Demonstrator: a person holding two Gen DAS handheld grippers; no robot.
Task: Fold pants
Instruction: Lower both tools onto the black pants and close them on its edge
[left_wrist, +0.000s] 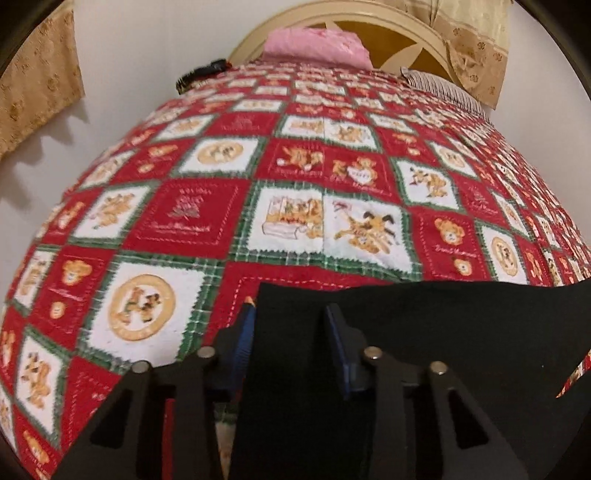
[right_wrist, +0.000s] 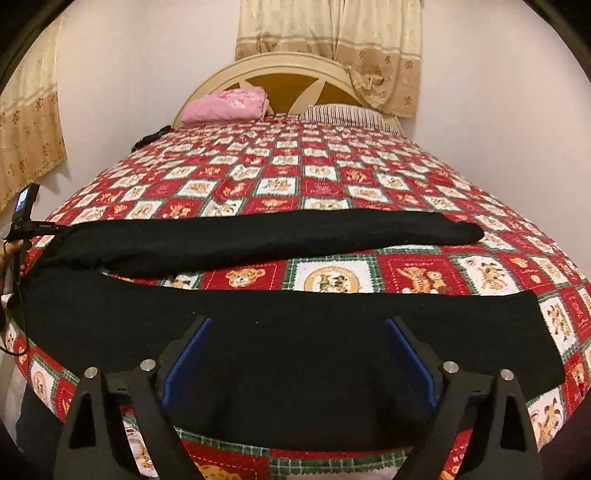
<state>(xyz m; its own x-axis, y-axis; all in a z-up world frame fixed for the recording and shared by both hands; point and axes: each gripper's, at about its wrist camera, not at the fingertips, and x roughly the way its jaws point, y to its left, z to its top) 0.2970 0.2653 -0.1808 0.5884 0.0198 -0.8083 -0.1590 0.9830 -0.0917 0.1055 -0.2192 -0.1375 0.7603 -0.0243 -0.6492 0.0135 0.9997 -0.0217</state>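
The black pants (right_wrist: 258, 236) lie spread on a red patchwork bedspread (right_wrist: 332, 177), one leg stretched across the bed and the other near the front edge (right_wrist: 295, 354). My right gripper (right_wrist: 297, 325) is open, its blue-padded fingers (right_wrist: 188, 350) over the near leg. In the left wrist view, my left gripper (left_wrist: 290, 314) has a flap of the black pants (left_wrist: 406, 332) between its fingers (left_wrist: 336, 332), which stand apart. The left gripper also shows at the left edge of the right wrist view (right_wrist: 22, 218), at the pants' end.
A pink pillow (right_wrist: 225, 103) and a striped pillow (right_wrist: 347, 112) lie at the cream headboard (right_wrist: 295, 70). A dark hairbrush (left_wrist: 203, 74) lies at the bed's far left edge. Curtains (right_wrist: 332, 37) hang on the wall behind.
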